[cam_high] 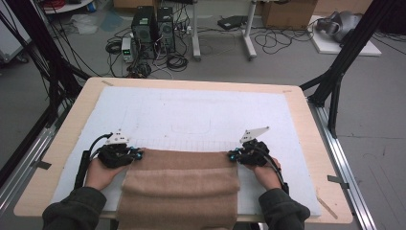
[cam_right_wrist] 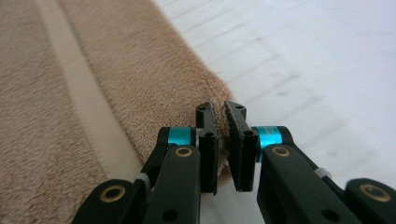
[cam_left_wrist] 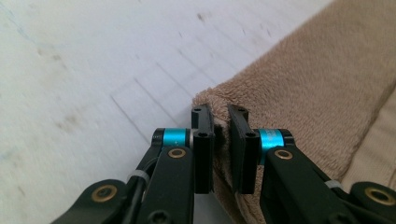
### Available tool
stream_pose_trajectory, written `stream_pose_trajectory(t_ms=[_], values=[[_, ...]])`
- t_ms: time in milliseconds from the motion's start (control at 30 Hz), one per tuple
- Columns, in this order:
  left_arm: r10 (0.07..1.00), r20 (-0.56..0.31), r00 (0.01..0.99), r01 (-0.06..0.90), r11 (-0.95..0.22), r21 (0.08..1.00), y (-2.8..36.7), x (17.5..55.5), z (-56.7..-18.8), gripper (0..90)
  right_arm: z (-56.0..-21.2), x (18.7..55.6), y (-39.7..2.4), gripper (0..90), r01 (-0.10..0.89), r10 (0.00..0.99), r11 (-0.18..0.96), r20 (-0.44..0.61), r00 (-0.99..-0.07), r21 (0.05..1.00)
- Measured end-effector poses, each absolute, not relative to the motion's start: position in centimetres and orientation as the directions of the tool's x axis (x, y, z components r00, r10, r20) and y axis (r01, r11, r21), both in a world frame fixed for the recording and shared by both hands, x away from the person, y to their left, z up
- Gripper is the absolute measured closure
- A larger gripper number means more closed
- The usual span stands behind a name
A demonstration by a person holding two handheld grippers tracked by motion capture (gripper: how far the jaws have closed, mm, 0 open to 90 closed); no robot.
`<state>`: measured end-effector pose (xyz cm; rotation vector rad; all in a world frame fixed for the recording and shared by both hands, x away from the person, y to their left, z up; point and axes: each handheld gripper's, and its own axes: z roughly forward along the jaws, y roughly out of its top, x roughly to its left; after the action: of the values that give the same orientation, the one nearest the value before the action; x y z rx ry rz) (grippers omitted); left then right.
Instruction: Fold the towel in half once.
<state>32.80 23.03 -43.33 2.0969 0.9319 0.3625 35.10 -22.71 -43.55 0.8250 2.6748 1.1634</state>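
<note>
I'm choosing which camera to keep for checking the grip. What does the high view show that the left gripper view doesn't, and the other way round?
High view alone: both hands, the right claw at the brown towel's other far corner, the wooden table, and computers on the floor beyond.

Left gripper view alone: close up, the left claw with its black jaws pinched on the towel's corner, pile bunched between them.

Both: the towel, the left claw at its corner, and the white mat under it.
</note>
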Motion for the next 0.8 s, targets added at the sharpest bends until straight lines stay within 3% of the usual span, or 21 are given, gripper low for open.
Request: stream_pose_trajectory(t_ms=[100,267,600,633,733,800], values=[[0.755,-0.057,0.653,0.496,-0.37,0.785,21.8,34.6,-42.8,82.3,-42.9,37.2,-23.6,84.4,0.471,0.555,0.534,0.128,-0.822,0.702],[0.786,-0.059,0.616,0.499,-0.33,0.801,20.3,38.7,-41.1,82.7,-40.3,41.2,-24.0,84.5,0.484,0.613,0.539,0.072,-0.787,0.689],[0.818,-0.015,0.575,0.425,-0.283,0.86,19.5,44.6,-32.9,82.7,-32.9,46.0,-25.5,84.8,0.433,0.678,0.473,-0.004,-0.735,0.767],[0.818,-0.017,0.575,0.431,-0.285,0.856,19.5,44.8,-33.1,81.8,-32.8,46.3,-25.6,82.4,0.442,0.679,0.459,0.017,-0.734,0.77],[0.819,-0.03,0.573,0.482,-0.307,0.82,20.1,44.9,-34.7,67.8,-34.3,46.9,-25.5,61.0,0.493,0.682,0.416,0.097,-0.725,0.765],[0.816,-0.024,0.578,0.489,-0.322,0.811,20.7,44.4,-36.0,63.4,-35.4,46.7,-25.3,57.5,0.514,0.682,0.417,0.116,-0.722,0.75]])
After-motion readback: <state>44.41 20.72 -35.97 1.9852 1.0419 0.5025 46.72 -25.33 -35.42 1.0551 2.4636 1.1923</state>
